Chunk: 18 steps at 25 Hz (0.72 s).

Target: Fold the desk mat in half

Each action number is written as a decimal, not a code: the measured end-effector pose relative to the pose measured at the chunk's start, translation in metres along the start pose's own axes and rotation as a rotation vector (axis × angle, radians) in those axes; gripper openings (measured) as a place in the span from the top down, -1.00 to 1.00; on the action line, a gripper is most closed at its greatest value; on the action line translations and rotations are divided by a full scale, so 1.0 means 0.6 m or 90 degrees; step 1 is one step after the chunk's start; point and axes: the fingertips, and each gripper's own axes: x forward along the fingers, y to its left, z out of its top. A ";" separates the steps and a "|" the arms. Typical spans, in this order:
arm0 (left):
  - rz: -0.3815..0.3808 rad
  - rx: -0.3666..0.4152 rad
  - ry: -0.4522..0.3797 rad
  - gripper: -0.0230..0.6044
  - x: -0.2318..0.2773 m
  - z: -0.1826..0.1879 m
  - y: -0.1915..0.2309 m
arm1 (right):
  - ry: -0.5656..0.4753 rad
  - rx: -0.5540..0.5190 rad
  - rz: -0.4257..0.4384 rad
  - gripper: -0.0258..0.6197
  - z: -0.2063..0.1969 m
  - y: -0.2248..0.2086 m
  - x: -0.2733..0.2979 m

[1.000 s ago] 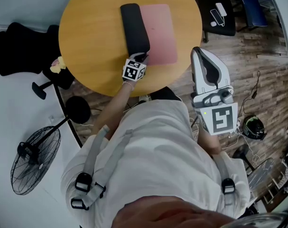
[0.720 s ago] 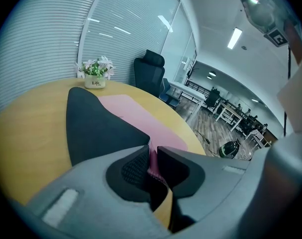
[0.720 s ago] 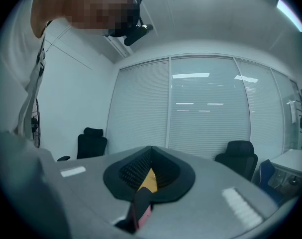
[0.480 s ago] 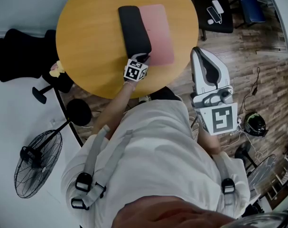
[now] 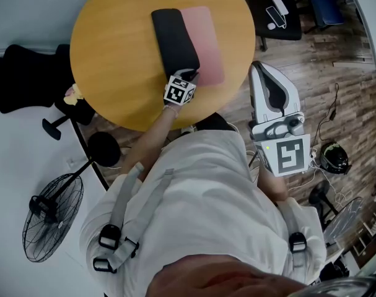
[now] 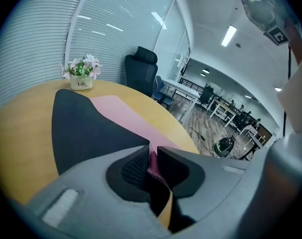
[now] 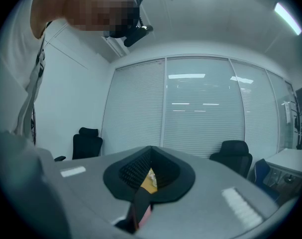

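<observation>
The fold is under way. The mat (image 5: pixel 206 39) lies on the round table (image 5: pixel 113 54), its black underside turned over from the left and covering more than half of the pink face; a pink strip shows along the right side. The left gripper (image 5: pixel 190 77) is clamped narrowly on the near corner of the flap, and the left gripper view shows the thin pink-and-black edge pinched between its pads (image 6: pixel 136 166). The right gripper (image 5: pixel 259 70) is held off the table beside the person's right side, its jaws together on nothing. As I judge it, the next move calls for carrying the held corner on to the right until it meets the pink edge, laying it flush, and then letting go; the far end of the flap may need squaring up as well. Against the frame a second ago, the black flap reaches further right and the pink strip is narrower, while the right gripper keeps the same place.
</observation>
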 end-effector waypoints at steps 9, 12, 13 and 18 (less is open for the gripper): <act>-0.021 0.017 0.008 0.77 0.027 0.020 -0.020 | 0.001 0.005 -0.015 0.91 -0.003 -0.020 -0.001; -0.029 0.022 0.011 0.77 0.036 0.030 -0.029 | 0.000 0.007 -0.019 0.91 -0.001 -0.025 0.000; -0.032 0.024 0.011 0.77 0.039 0.033 -0.032 | 0.000 0.007 -0.021 0.91 -0.001 -0.027 -0.001; -0.044 0.035 0.018 0.77 0.059 0.044 -0.048 | 0.006 -0.022 -0.019 0.91 -0.014 -0.042 -0.013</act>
